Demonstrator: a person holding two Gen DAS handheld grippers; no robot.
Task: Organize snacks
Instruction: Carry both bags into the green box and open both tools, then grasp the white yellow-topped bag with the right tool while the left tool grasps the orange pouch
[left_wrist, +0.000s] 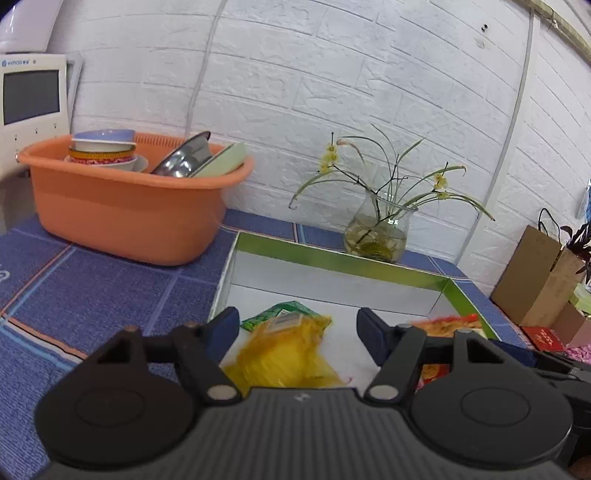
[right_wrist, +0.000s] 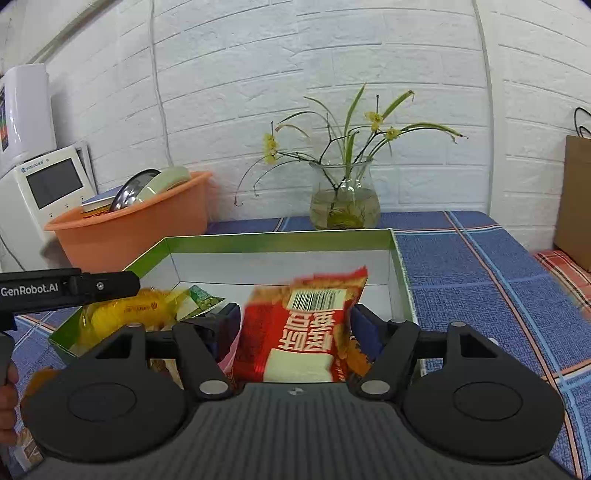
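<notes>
A shallow box (left_wrist: 332, 258) (right_wrist: 277, 236) with a green rim and white inside lies on the blue checked cloth. In the left wrist view my left gripper (left_wrist: 297, 328) is open over the box. A blurred yellow snack packet (left_wrist: 284, 354) lies under and between its fingers, untouched by the pads, with a green packet (left_wrist: 286, 310) behind it. In the right wrist view my right gripper (right_wrist: 295, 326) is shut on a red snack packet (right_wrist: 306, 332), barcode up, over the box's near end. The left gripper (right_wrist: 125, 286) reaches in from the left above the yellow packet (right_wrist: 122, 314).
An orange basin (left_wrist: 122, 218) (right_wrist: 140, 229) of dishes stands left of the box. A glass vase (left_wrist: 376, 236) (right_wrist: 345, 206) of flowers stands behind it by the white brick wall. A white appliance (right_wrist: 51, 188) is at far left, brown bags (left_wrist: 535, 273) at right.
</notes>
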